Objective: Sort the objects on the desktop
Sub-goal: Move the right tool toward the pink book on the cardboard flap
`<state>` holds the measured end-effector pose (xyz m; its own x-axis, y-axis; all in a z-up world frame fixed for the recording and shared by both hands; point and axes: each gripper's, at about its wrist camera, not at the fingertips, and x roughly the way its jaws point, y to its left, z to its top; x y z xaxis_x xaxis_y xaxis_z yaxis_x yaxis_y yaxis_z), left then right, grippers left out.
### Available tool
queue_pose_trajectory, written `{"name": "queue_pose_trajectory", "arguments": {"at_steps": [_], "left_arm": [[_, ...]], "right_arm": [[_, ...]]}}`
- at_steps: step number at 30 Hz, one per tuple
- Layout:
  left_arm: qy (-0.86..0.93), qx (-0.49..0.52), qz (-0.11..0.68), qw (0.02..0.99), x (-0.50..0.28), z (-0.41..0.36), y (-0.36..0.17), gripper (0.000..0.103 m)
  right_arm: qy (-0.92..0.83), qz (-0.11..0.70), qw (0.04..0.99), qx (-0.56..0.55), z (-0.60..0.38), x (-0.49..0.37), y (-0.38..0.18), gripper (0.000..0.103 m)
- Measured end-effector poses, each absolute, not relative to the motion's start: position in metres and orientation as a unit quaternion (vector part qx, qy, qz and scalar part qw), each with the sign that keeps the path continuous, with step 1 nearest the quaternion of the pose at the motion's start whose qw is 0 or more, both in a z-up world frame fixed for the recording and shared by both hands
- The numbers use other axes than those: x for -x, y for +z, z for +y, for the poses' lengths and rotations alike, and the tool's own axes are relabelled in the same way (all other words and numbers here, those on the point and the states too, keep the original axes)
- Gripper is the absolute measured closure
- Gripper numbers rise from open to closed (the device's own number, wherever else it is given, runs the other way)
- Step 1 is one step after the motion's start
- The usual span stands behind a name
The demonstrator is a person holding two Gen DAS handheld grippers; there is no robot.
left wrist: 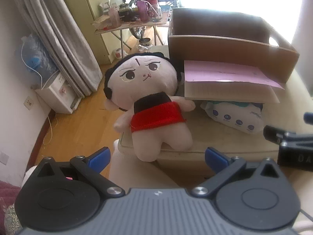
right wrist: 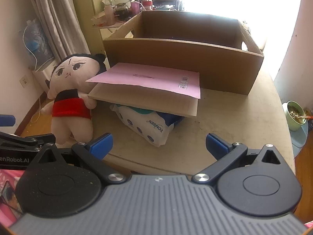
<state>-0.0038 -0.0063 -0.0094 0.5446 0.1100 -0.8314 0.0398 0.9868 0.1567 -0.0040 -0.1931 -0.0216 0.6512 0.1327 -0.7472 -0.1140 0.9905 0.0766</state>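
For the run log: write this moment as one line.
left gripper: jaws open, empty | right gripper: jaws open, empty | plush doll in red skirt: on table | brown cardboard box: nothing visible inside

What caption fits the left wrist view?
Open left gripper faces a plush doll beside a cardboard box.

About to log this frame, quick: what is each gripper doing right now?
Left gripper: open, holding nothing; the plush doll lies ahead of it.
Right gripper: open, holding nothing, above the table edge.
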Motion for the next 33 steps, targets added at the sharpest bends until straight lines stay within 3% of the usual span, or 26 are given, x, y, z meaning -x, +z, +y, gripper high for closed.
{"name": "queue_pose_trajectory", "arguments": {"at_steps": [33], "left_arm": [[0.027,-0.037,0.509,0.86,-0.008,0.009,-0.02,0.0]], "right_arm": [[0.078,0.425,0.902,0.002,-0.183,-0.005,-0.025,0.001]]}}
